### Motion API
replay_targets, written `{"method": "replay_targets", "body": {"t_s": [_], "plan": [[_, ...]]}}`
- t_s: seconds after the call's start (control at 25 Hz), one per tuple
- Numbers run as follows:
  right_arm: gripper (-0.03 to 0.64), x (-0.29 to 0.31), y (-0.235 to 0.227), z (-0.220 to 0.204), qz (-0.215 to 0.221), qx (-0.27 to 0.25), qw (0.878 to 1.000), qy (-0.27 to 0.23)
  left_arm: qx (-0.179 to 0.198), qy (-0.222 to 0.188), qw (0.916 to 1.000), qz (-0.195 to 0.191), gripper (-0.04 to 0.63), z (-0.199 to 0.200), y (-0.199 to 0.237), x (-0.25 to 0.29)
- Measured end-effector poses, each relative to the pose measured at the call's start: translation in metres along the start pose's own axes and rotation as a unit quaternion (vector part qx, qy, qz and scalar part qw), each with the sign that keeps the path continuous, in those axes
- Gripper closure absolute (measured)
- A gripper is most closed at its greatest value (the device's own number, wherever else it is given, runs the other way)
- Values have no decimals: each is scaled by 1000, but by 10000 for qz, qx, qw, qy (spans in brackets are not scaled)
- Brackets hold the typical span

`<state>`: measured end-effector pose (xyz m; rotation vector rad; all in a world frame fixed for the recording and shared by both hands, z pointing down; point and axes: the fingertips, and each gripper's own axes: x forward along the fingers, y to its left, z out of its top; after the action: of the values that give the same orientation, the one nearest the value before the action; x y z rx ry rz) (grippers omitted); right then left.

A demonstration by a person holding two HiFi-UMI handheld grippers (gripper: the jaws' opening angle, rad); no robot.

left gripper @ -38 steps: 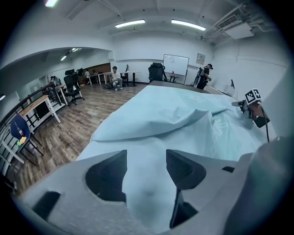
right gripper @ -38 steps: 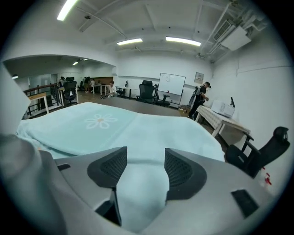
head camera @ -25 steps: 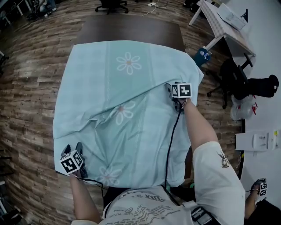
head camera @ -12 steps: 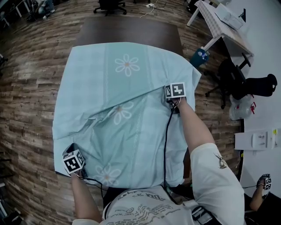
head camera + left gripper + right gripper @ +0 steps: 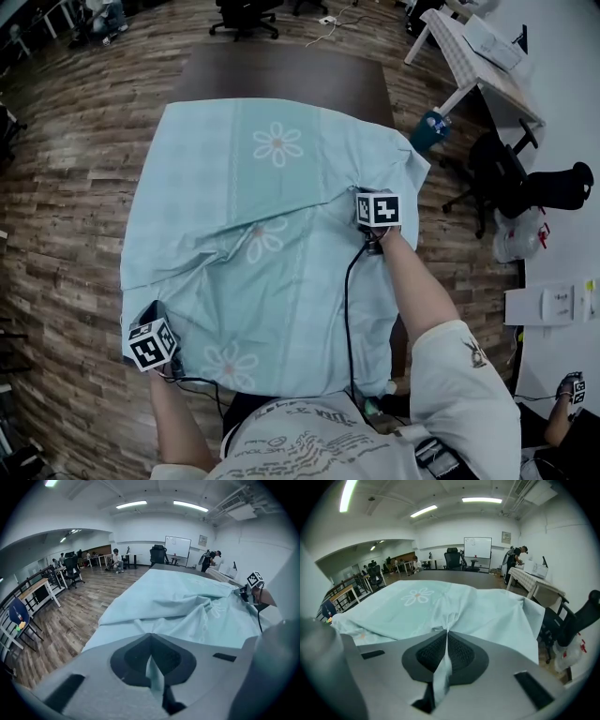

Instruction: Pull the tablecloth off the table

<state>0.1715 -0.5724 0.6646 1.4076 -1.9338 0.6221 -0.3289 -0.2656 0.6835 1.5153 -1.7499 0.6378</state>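
The pale teal fabric tablecloth with white daisy prints (image 5: 272, 216) lies rumpled over the dark brown rectangular table (image 5: 281, 70), whose bare top shows only at 12 o'clock in the head view. The left gripper (image 5: 151, 656), at 7 o'clock on the cloth's near corner, is clenched on a thin fold of it (the fabric runs straight up between the pads). The right gripper (image 5: 446, 651), at 3 o'clock near the cloth's right edge, likewise pinches a pleat, with creases fanning away from it.
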Motion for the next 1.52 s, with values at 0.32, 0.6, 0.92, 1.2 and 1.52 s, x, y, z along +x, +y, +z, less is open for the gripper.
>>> {"method": "replay_targets", "body": {"t_s": [0.32, 0.6, 0.92, 1.2, 1.52], "plan": [[601, -56, 56, 2, 719, -243, 9963, -398, -31, -621, 9971, -442, 586, 28, -16, -44], [601, -116, 97, 19, 1020, -383, 9891, -986, 74, -1127, 9904, -801, 586, 68, -50, -81], [601, -188, 145, 47, 1390, -198, 9744, -1756, 351, -1778, 9706, -1584, 586, 123, -123, -122], [601, -245, 176, 47, 1458, -241, 9627, -2266, 640, -2221, 9456, -2289, 585, 150, -198, -162], [601, -294, 191, 51, 1295, -155, 9529, -2739, 1152, -2703, 9226, -2499, 584, 170, -250, -196]]}}
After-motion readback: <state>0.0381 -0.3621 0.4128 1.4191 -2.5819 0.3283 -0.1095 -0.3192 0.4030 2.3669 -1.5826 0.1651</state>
